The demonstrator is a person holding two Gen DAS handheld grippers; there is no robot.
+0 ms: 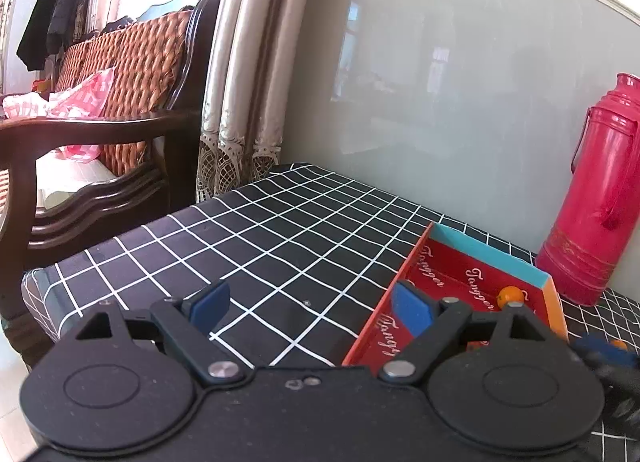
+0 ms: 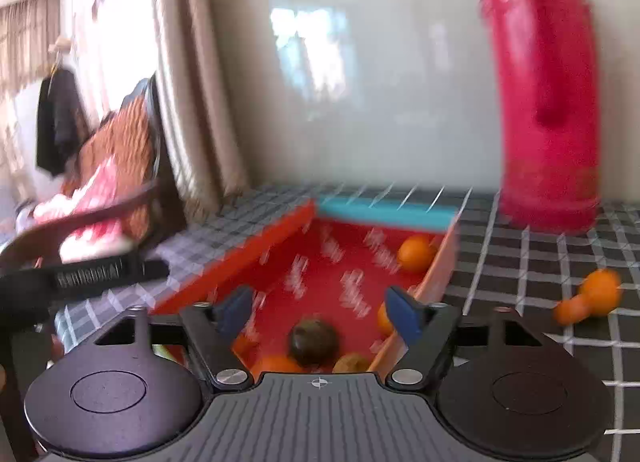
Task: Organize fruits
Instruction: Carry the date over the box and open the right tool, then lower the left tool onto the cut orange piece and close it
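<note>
Right gripper [image 2: 320, 312], jaws apart, hovers over a dark fruit [image 2: 315, 342] in the red box [image 2: 248, 258]; left gripper [image 1: 311, 306] spread wide above the checked tablecloth [image 1: 280, 230]

Tablecloth [image 1: 280, 230]: black cloth, white grid, matt, slightly creased. Tray [image 1: 436, 282]: printed cardboard by the look, red inside with light sheen, teal and orange rims. Flask [image 1: 592, 198]: pink, glossy, smooth, looks like plastic or painted metal. Left gripper [image 1: 312, 308]: matt black plastic, blue matt pads, shiny metal pins. Oranges [image 2: 416, 253]: dimpled skin, blurred. Wall panel [image 1: 440, 74]: smooth, reflective. Chair [image 1: 104, 130]: dark glossy wood, woven cushion.
</note>
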